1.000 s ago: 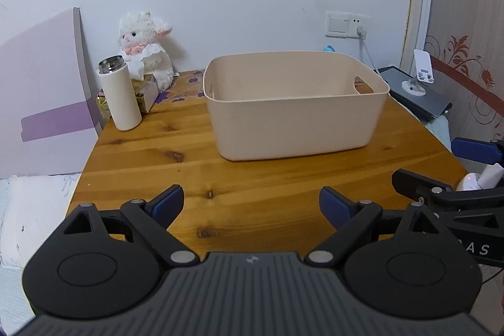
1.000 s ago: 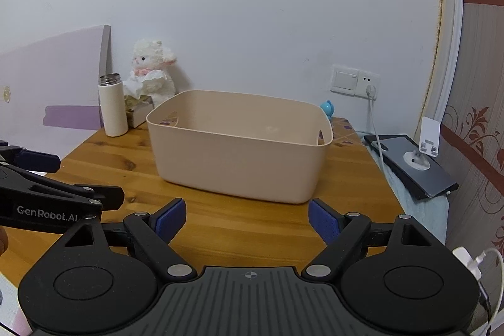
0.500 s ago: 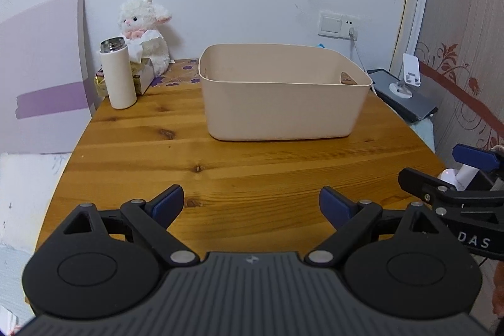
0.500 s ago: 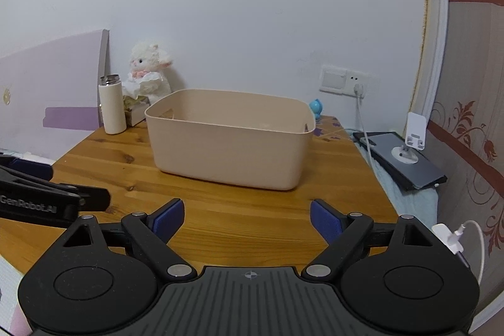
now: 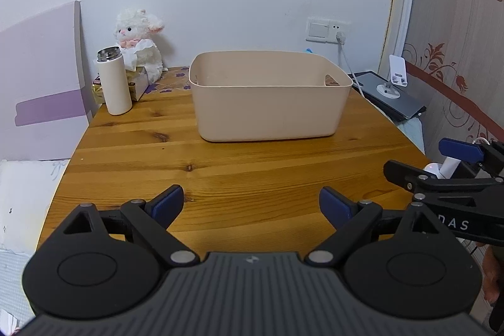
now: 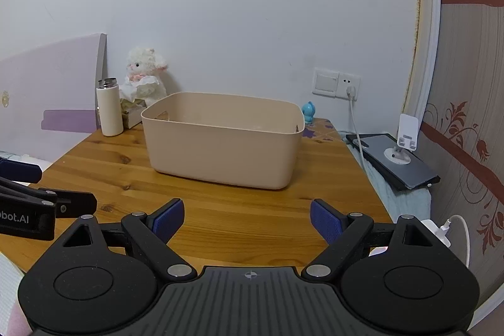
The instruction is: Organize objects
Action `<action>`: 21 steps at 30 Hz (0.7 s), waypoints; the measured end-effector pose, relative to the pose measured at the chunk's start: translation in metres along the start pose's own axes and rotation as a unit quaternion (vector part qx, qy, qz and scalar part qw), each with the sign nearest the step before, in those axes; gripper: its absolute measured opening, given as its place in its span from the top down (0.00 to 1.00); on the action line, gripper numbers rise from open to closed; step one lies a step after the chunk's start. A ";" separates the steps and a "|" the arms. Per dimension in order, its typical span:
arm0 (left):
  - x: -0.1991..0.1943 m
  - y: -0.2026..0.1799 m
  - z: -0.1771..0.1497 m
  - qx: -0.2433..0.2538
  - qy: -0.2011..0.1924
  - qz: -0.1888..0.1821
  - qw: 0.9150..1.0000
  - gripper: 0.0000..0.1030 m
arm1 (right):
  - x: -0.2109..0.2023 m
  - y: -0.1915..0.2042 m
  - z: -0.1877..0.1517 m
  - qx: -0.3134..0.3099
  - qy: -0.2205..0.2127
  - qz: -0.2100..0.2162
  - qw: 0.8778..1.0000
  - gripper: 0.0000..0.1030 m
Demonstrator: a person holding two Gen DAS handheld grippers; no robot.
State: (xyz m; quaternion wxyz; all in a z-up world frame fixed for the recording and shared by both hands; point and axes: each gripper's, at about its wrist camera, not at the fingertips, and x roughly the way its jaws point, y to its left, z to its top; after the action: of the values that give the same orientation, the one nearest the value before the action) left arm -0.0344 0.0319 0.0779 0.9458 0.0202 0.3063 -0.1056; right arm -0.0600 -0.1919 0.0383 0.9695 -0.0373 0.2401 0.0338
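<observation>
Beige plastic bin (image 5: 267,112) looks light, stiff, slick: grab rim by handle cutout; left gripper (image 5: 251,203) and right gripper (image 6: 247,218) both spread, empty.

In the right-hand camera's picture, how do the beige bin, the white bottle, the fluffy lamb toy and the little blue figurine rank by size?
Largest to smallest:
1. Beige bin, though it sits nearest.
2. White bottle and lamb toy: alike, not ranked.
3. Blue figurine, clearly smallest.
</observation>
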 end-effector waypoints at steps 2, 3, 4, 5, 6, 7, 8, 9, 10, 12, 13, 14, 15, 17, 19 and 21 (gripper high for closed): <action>-0.002 -0.001 0.000 0.000 0.000 -0.001 1.000 0.09 | -0.001 0.000 0.000 0.000 0.000 0.005 1.000 0.14; -0.002 -0.001 -0.001 0.000 0.000 -0.001 1.000 0.09 | -0.002 0.000 0.000 0.000 -0.001 0.007 1.000 0.14; -0.002 0.000 -0.001 -0.001 0.000 -0.001 1.000 0.09 | -0.002 -0.001 0.000 -0.001 -0.001 0.007 1.000 0.14; -0.003 0.000 -0.001 -0.001 0.000 0.000 1.000 0.09 | -0.002 0.000 0.000 -0.001 -0.001 0.007 1.000 0.14; -0.003 -0.001 -0.001 -0.001 0.000 0.001 1.000 0.09 | -0.003 0.000 0.000 -0.001 -0.001 0.008 1.000 0.14; -0.003 -0.001 -0.001 -0.001 -0.001 0.000 1.000 0.09 | -0.003 0.001 -0.001 -0.001 -0.001 0.008 1.000 0.14; -0.004 -0.001 -0.001 0.000 -0.001 -0.001 1.000 0.09 | -0.004 0.001 0.000 0.000 -0.002 0.008 1.000 0.14; -0.004 -0.001 -0.001 0.000 -0.001 -0.001 1.000 0.09 | -0.004 0.001 0.000 0.000 -0.002 0.007 1.000 0.12; -0.004 -0.001 0.000 0.001 -0.002 -0.002 1.000 0.09 | -0.004 0.001 0.000 0.001 -0.003 0.006 1.000 0.11; -0.004 -0.002 0.000 0.003 -0.002 -0.001 1.000 0.09 | -0.004 0.000 -0.001 0.003 -0.003 0.005 1.000 0.10; -0.004 -0.002 0.000 0.003 -0.002 -0.001 1.000 0.09 | -0.003 0.000 -0.001 0.004 -0.003 0.005 1.000 0.10; -0.004 -0.002 -0.001 0.003 -0.001 0.000 1.000 0.09 | -0.003 0.000 -0.001 0.004 -0.002 0.005 1.000 0.10; -0.004 -0.002 -0.001 0.002 -0.001 -0.001 1.000 0.09 | -0.003 0.000 -0.001 0.003 -0.001 0.005 1.000 0.10; -0.003 -0.002 0.000 0.002 -0.001 0.000 1.000 0.09 | -0.001 0.000 -0.001 0.002 0.001 0.003 1.000 0.10; -0.003 -0.002 -0.001 0.003 -0.002 0.001 1.000 0.09 | 0.001 -0.001 -0.002 0.004 0.004 0.002 1.000 0.10; -0.002 -0.002 -0.001 0.003 -0.002 0.004 1.000 0.09 | 0.002 -0.002 -0.003 0.006 0.005 0.002 1.000 0.10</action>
State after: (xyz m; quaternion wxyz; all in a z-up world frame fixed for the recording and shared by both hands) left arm -0.0370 0.0300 0.0781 0.9470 0.0240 0.3036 -0.1024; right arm -0.0592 -0.1937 0.0343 0.9683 -0.0315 0.2455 0.0342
